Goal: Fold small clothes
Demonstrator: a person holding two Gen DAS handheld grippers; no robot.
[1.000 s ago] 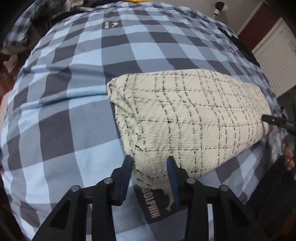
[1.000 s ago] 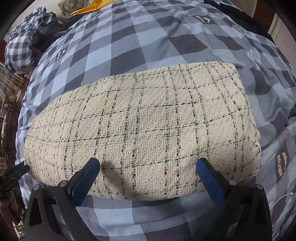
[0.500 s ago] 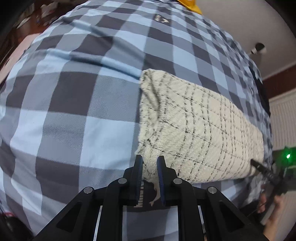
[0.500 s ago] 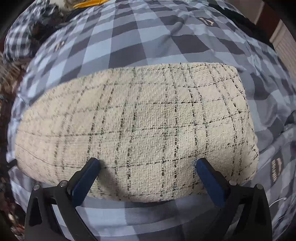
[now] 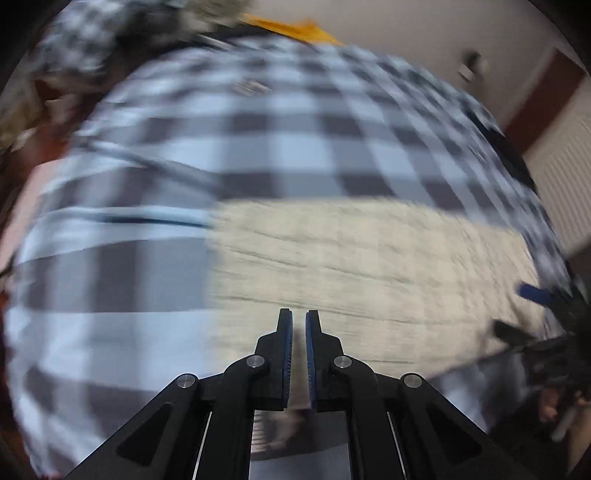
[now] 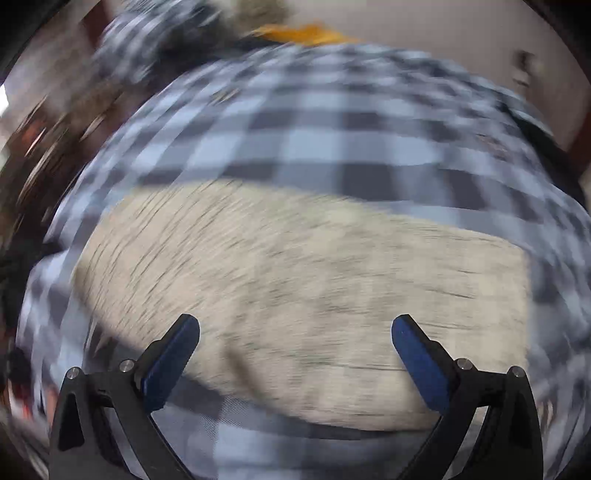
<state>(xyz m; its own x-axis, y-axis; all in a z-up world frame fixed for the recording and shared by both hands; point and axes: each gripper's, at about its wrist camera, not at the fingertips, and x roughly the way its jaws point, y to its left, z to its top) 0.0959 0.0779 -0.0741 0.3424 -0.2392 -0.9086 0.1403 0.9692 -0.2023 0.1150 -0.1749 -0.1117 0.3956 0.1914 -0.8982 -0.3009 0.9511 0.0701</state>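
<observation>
Nearest, the left gripper [image 5: 299, 325] has narrowed almost shut since a second ago, seemingly pinching nothing, the right gripper [image 6: 295, 332] gapes wide over the cream checked garment [image 6: 295, 288] lying folded on the blue plaid bedspread [image 6: 314, 147] beyond; fast, blurred motion could drag the fold loose.

One garment, one checked cover, two grippers

A single cream tweed garment [image 6: 295, 295] lies ahead of both grippers on one blue-and-grey checked bedspread [image 6: 314, 147]; the left gripper [image 5: 299, 321] shows two blue pads nearly together, the right gripper [image 6: 295, 332] two blue pads spread wide, and one orange item [image 6: 306, 33] sits far beyond them, too blurred to name
</observation>
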